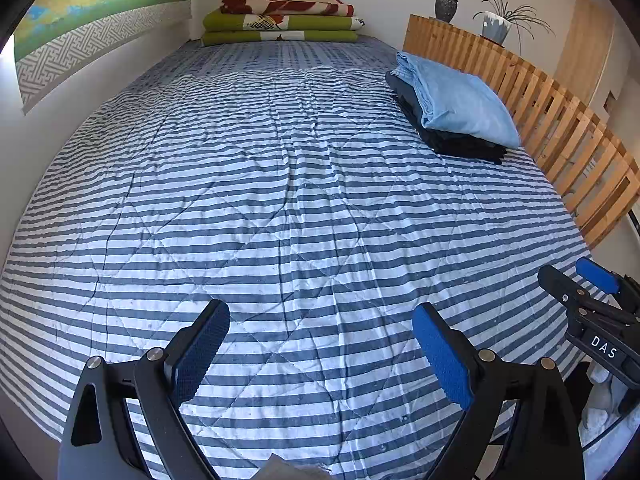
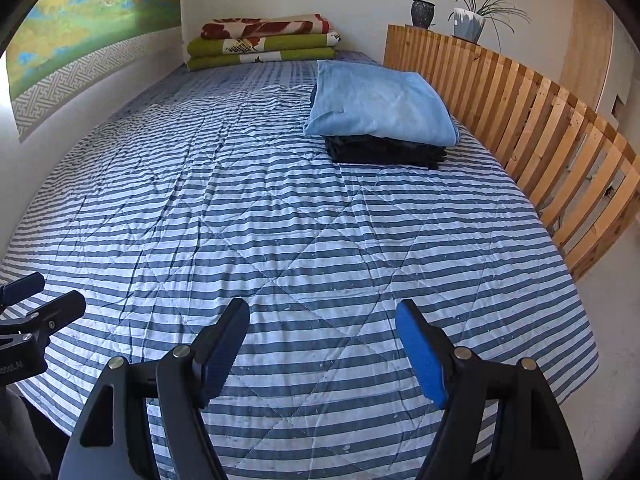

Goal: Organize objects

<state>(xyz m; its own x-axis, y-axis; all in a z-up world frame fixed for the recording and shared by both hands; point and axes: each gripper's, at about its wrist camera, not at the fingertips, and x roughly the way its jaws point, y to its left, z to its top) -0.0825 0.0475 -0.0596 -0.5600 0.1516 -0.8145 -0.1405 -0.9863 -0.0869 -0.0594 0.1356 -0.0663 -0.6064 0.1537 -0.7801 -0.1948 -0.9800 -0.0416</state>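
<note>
Both claws hang spread and empty over the near end of the bed (image 1: 280, 200): left claw (image 1: 320, 344), right claw (image 2: 320, 344). Seemingly between steps. The folded light-blue cloth (image 2: 380, 108) tops a dark folded pile (image 2: 384, 152) beside the slatted wooden rail (image 2: 540, 120); next calls for reaching across the quilted striped cover.

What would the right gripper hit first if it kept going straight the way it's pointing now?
Probably the striped quilt: the open right gripper points along the bed and slightly down at bare cover. The folded light blue cloth on dark clothes lies farther on, to the right; depth is unclear.
</note>
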